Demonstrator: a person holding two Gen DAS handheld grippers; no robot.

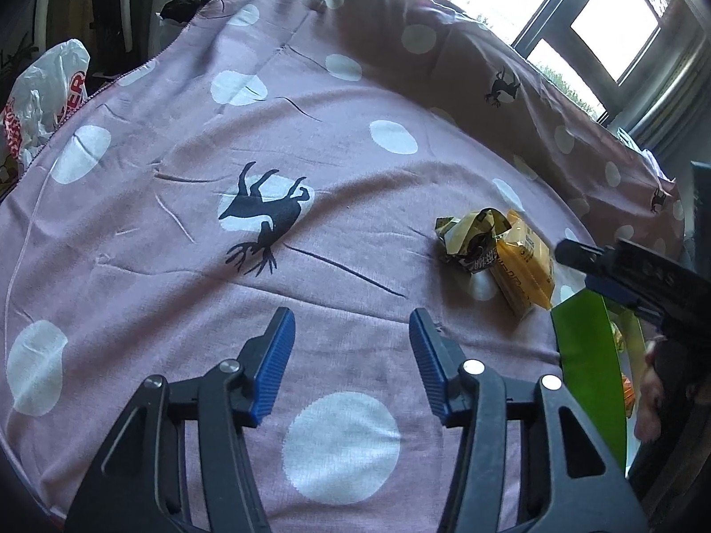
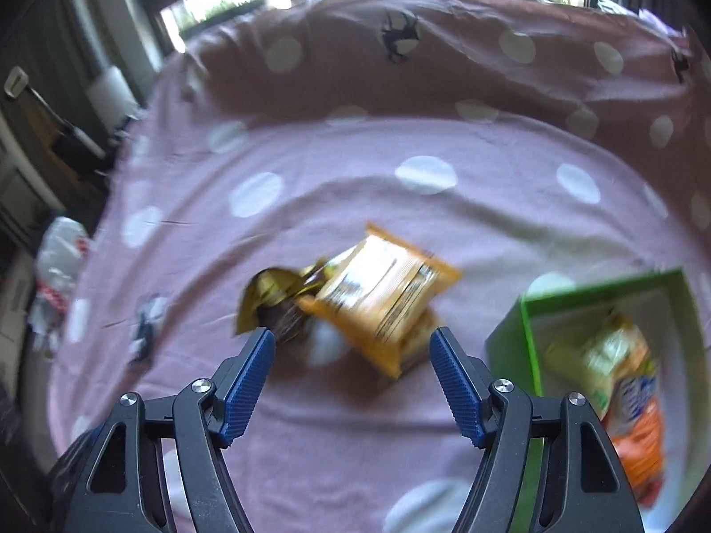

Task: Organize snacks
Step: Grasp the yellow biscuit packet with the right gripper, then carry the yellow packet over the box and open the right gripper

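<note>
Bed cover: matt woven cloth, pink with printed white dots and black deer, creased in places. Left gripper: matt black plastic frame, ribbed blue pads that look rubbery, bright metal pivot pins. Right gripper: same build. Just ahead of the right gripper, orange snack pack: glossy film, crimped end seams. Touching it on its left, gold wrapper: shiny foil, crumpled. To the right of the right gripper, green box: smooth card, slight sheen, pale inside; packet in it is glossy, blurred. Far left of the left gripper, white bag: thin crinkled plastic.
</note>
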